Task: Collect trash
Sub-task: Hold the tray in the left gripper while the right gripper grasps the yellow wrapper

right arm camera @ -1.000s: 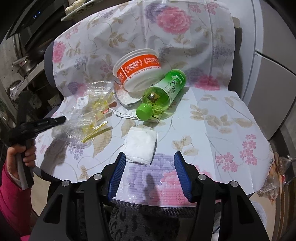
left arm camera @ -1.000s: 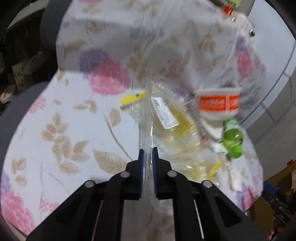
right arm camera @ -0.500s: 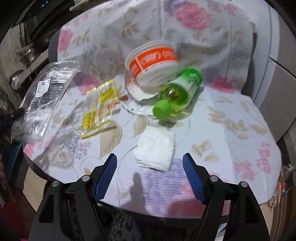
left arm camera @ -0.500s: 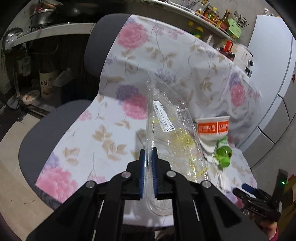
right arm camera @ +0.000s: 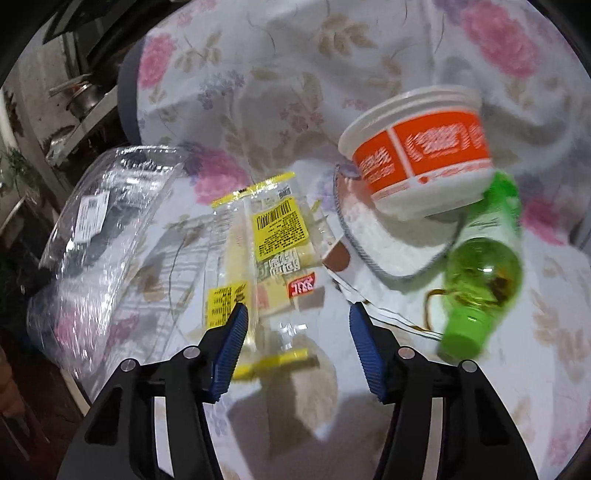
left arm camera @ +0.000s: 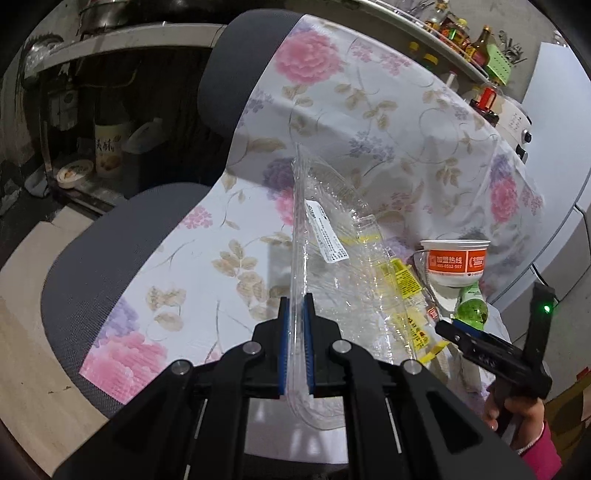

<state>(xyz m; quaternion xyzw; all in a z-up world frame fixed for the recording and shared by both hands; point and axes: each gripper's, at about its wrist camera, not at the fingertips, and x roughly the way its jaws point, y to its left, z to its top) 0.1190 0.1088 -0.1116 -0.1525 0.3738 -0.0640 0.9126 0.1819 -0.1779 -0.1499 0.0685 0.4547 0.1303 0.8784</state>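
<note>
Clear plastic clamshell tray, clamped in the left tongs, now hangs lifted off the chair seat, while the right tongs, apart, have advanced over the yellow-labelled wrapper at 12 o'clock.

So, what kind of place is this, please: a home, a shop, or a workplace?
Most likely a home kitchen. A shelf of sauce bottles runs along the back wall, and pots sit on a counter at the side. The trash lies on an office chair draped with a floral cloth.
</note>
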